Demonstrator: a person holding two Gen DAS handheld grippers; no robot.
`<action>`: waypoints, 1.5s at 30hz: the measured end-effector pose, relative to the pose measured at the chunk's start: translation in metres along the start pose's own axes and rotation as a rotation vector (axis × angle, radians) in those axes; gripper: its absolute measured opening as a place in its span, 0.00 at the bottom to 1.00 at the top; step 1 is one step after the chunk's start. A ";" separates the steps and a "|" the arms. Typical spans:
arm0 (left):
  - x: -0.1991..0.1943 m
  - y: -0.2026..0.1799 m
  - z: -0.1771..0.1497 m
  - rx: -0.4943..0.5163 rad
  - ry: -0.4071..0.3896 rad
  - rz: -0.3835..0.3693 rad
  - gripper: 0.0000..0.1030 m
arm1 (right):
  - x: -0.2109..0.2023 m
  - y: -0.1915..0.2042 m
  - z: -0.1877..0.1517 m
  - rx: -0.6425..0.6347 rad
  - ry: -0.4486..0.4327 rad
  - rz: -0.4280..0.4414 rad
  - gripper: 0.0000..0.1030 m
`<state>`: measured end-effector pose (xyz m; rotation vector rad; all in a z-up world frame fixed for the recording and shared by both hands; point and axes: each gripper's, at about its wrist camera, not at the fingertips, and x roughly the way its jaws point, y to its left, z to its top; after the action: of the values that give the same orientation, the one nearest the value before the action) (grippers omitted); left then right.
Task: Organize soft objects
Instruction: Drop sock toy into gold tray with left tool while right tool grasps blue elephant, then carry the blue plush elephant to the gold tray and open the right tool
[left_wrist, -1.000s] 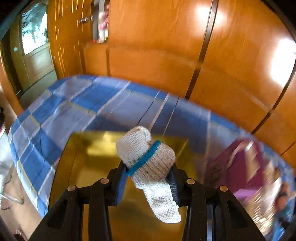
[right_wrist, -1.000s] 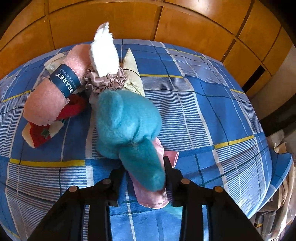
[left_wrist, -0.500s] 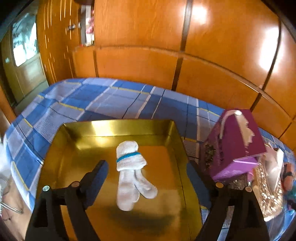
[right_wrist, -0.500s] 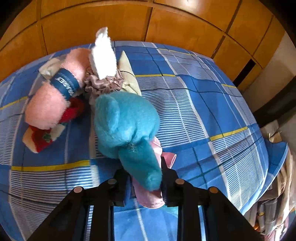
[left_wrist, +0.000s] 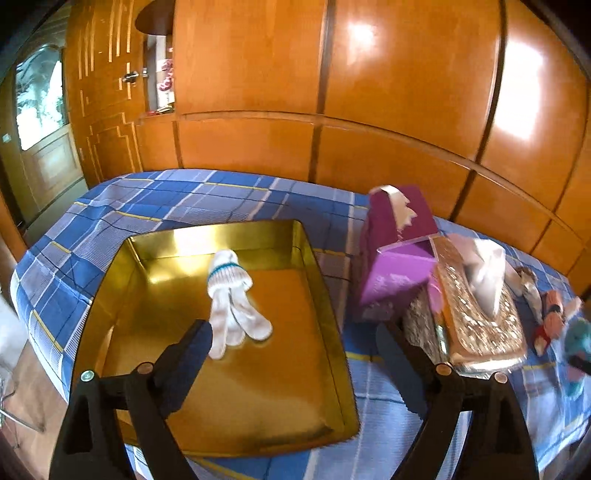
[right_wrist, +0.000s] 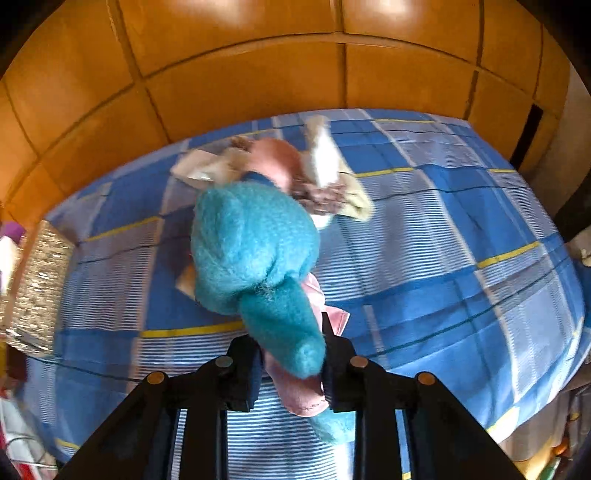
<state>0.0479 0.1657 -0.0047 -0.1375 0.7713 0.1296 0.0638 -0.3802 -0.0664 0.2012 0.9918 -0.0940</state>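
Your left gripper has its jaws spread wide with nothing between them, held above the gold tray. The white knitted glove, ribbed at the cuff with a teal band, lies flat on the tray's shiny metal floor, fingers pointing toward you.

Your right gripper is clamped tight on the fuzzy teal plush, pinching its narrow limb together with a pink satin piece. The plush's round body bulges forward over the blue checked cloth.

Behind it, blurred, lies a heap of soft things: pink, white and cream. A glittery sequined box stands right of the tray, beside a purple box.
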 end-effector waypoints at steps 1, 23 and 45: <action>-0.002 0.000 -0.002 -0.001 -0.003 -0.001 0.88 | -0.002 0.006 0.002 -0.001 -0.002 0.018 0.24; -0.030 0.001 -0.018 0.021 -0.023 0.020 0.88 | -0.024 0.221 0.103 -0.199 -0.063 0.333 0.24; -0.050 0.113 -0.032 -0.241 -0.065 0.199 0.88 | -0.024 0.493 -0.035 -0.668 0.212 0.770 0.27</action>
<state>-0.0278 0.2682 -0.0009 -0.2842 0.7021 0.4145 0.1064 0.1089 -0.0030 -0.0346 1.0451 0.9665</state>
